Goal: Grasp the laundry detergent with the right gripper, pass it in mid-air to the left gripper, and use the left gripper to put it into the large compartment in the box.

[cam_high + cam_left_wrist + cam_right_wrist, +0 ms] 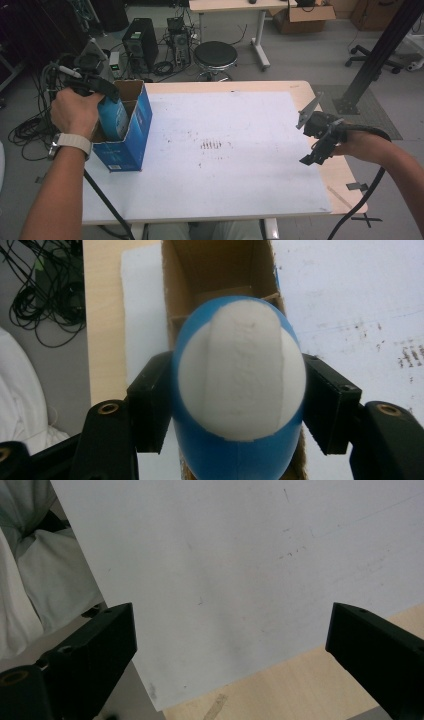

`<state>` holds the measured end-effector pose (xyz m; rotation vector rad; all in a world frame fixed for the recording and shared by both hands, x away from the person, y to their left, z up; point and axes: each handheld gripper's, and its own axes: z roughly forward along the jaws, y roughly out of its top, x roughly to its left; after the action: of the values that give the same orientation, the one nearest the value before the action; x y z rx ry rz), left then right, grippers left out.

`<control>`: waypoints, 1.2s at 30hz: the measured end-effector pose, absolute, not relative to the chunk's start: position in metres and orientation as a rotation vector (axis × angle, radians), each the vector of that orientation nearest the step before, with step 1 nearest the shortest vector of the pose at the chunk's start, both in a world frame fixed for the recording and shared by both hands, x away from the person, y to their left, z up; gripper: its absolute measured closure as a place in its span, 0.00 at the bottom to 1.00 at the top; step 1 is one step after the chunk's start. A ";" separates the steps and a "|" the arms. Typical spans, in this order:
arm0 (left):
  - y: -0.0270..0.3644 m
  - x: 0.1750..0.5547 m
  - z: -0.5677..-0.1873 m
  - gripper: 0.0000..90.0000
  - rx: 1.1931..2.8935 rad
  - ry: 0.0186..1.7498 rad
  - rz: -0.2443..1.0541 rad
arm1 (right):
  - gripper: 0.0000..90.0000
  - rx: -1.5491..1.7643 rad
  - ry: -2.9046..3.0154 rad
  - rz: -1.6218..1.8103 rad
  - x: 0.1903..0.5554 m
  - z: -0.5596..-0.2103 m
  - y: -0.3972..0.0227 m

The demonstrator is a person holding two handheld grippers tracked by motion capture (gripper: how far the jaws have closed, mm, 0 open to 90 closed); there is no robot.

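A blue cardboard box (131, 131) with an open top stands at the left edge of the white sheet (235, 150). My left gripper (102, 92) is shut on a blue bottle (114, 117) with a white rounded end (241, 371), held over the box's brown inside (215, 270) and partly down in it. Both jaws press the bottle's sides. My right gripper (320, 145) hovers above the table's right edge, open, with nothing between its fingers (100, 640).
The wooden table (340, 175) shows around the white sheet, which has dark smudges (211, 145) at its middle. Behind the table are a black stool (215, 55), computer towers (140, 42) and cables on the floor. A black post (372, 55) slants at the right.
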<state>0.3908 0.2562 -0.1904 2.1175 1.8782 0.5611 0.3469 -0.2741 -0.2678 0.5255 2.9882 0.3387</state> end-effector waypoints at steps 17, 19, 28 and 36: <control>0.261 0.394 -0.247 0.42 2.136 1.875 0.538 | 0.07 0.539 2.978 0.340 0.346 -0.269 -0.275; 0.261 0.394 -0.253 0.42 2.132 1.877 0.528 | 0.07 0.535 2.980 0.338 0.346 -0.269 -0.275; 0.260 0.398 -0.271 0.42 2.168 1.888 0.502 | 0.07 0.540 2.979 0.339 0.346 -0.270 -0.275; 0.262 0.400 -0.276 0.42 2.167 1.895 0.486 | 0.08 0.539 2.971 0.353 0.346 -0.268 -0.276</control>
<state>0.3996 0.2622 -0.2760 2.1666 1.8946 0.4856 0.3463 -0.2758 -0.2684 0.5393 2.9711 0.3532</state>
